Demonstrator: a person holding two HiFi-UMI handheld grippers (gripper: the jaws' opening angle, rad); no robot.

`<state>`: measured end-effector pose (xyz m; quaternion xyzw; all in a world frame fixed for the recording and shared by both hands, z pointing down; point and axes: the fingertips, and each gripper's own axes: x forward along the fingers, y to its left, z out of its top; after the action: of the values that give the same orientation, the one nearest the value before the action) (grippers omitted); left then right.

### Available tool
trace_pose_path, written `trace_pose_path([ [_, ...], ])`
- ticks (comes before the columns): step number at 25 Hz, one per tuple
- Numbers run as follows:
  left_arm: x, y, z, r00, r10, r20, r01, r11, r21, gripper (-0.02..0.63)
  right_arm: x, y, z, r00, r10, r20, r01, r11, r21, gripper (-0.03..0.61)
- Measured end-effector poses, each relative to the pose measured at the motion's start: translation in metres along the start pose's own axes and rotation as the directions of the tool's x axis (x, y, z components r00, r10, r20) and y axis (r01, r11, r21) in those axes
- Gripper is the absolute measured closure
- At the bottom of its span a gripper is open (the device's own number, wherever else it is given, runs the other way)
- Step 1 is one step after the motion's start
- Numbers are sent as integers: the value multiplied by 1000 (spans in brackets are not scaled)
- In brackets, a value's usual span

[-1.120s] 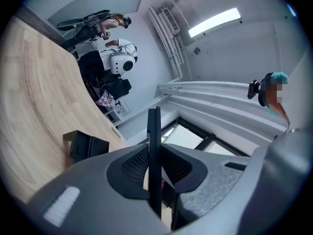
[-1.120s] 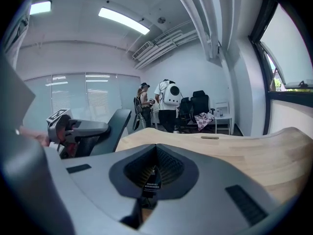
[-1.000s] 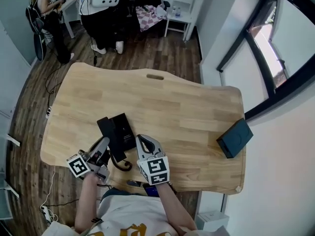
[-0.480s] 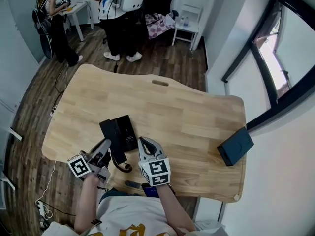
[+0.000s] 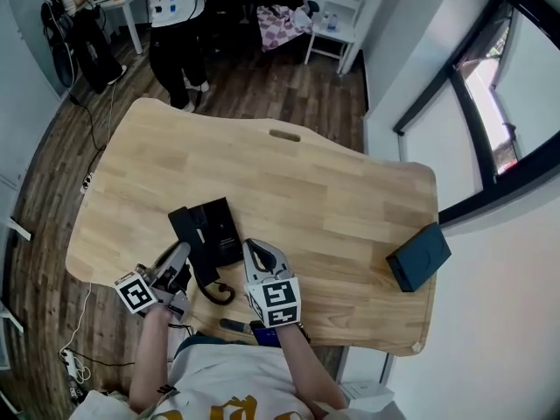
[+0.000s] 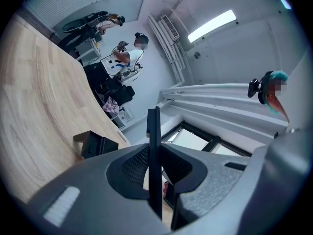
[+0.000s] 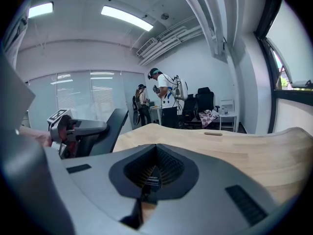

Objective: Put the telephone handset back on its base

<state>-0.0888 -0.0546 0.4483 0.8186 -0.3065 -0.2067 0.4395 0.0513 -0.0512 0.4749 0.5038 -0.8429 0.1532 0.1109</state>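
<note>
The left gripper (image 6: 154,163) has its jaws clamped on both faces of the black telephone handset (image 6: 153,131), which stands edge-on between them and projects past the tips; the right gripper (image 7: 150,173) has its jaws closed together, holding nothing; the handset is at the left side of the telephone base (image 5: 219,227), near the front edge of the wooden table (image 5: 332,191); the cord (image 5: 222,294) curls between the two grippers; a dark box (image 5: 418,257) lies well apart at the table's right edge.

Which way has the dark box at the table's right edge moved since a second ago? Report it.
No. The dark box still sits at the same spot on the table's right edge, turned the same way.
</note>
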Motion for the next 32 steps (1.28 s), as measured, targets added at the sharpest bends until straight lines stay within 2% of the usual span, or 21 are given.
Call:
trace_pose_path([
  [7,2,21,-8,1000,4,-28,-5,1000,-18,538,13,-9,-12,999,-23,-37,24,1000,16,572],
  [20,2,63,-20,998,37,-52,-40,997,-66,538,36,-11,-48,992,-10,-124,13,1000,19,572],
  [32,2,84,-32,997,62,-55,-67,993,-95,538,44,-19,-58,989,-2,-146,9,999,45,572],
])
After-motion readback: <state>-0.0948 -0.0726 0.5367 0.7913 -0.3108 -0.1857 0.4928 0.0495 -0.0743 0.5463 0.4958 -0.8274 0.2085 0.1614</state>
